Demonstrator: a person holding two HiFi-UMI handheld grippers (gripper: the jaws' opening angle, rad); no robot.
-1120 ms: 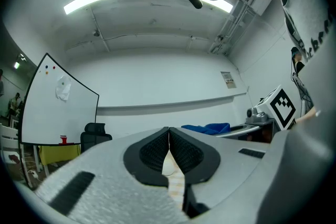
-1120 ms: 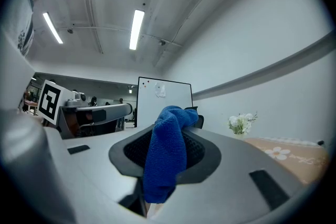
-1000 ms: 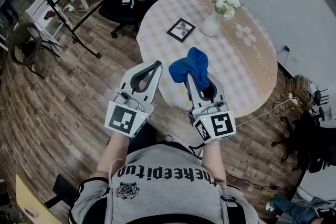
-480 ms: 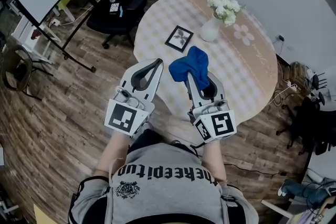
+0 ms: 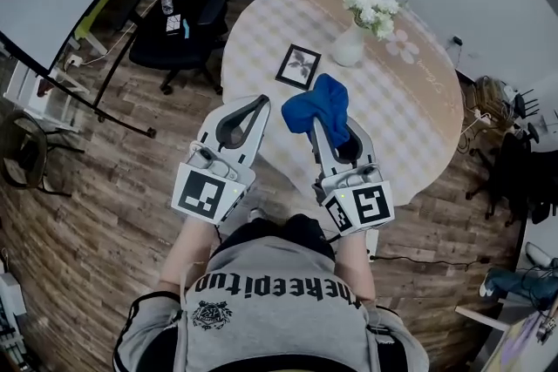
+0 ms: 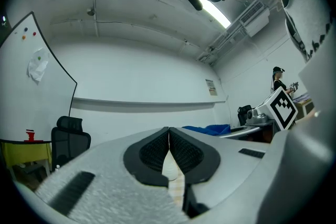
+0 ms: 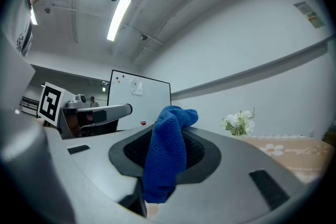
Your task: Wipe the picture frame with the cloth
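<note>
"Blue cloth (image 5: 316,106), bunched up and pinched in the right gripper (image 5: 324,125). Its jaws are clamped on the fabric, and a tuft sticks out past the tips. It's held above the near part of the round table (image 5: 410,109)."

"And the left gripper (image 5: 260,104)?"

"Jaws pressed together with nothing between them. It sits at the table's near-left edge. My guess is that it's kept free to steady the frame."

"Where's the picture frame (image 5: 298,65)?"

"On the table, towards its far-left side, well apart from the cloth. I'd say no wiping has begun, because the cloth has to be carried across first."

"Is anything holding something?"

"A white vase (image 5: 349,48) on the table's far side, near the frame, with white flowers (image 5: 373,9) in it. It could tip if the cloth swings wide."
</note>
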